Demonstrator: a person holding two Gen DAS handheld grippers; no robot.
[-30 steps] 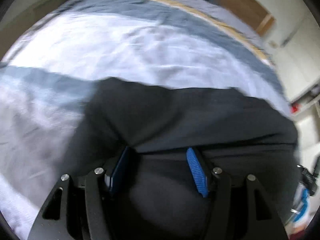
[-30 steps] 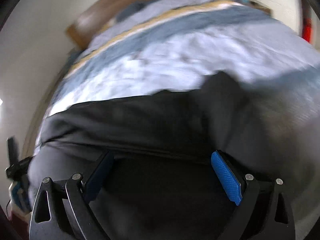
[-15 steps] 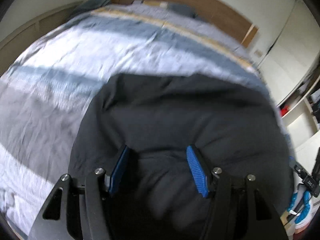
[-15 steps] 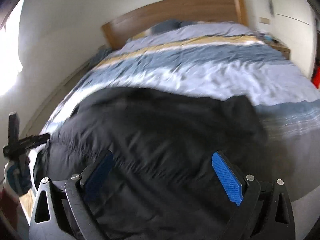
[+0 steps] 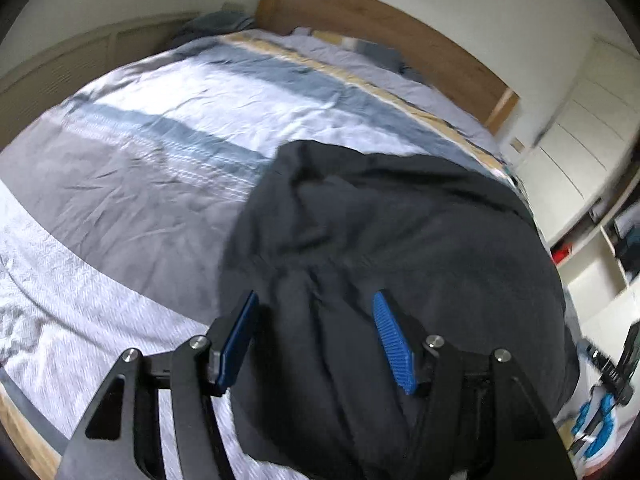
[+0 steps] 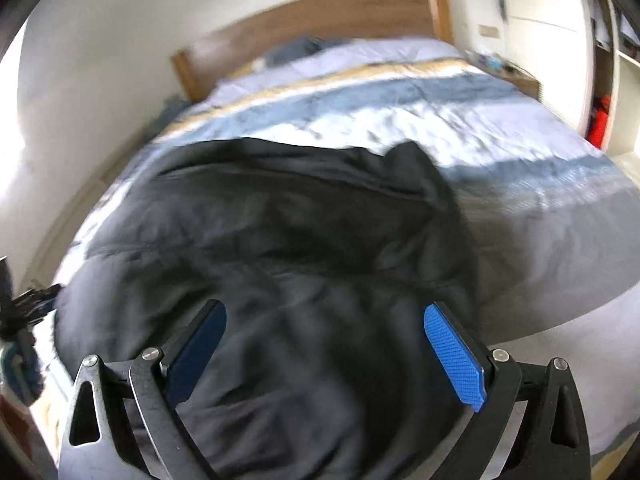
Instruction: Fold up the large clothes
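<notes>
A large black garment lies crumpled on the striped bed cover. It also shows in the right wrist view. My left gripper is open above the garment's near left part, blue pads apart, nothing between them. My right gripper is open wide above the garment's near right part, empty. The other gripper shows at the right edge of the left wrist view and at the left edge of the right wrist view.
A wooden headboard and pillows stand at the bed's far end. White cupboards and shelves stand right of the bed. A wall runs along its other side.
Both grippers have risen and pulled back from the garment. The garment has dropped onto the bed and lies looser. More of the room shows now.
</notes>
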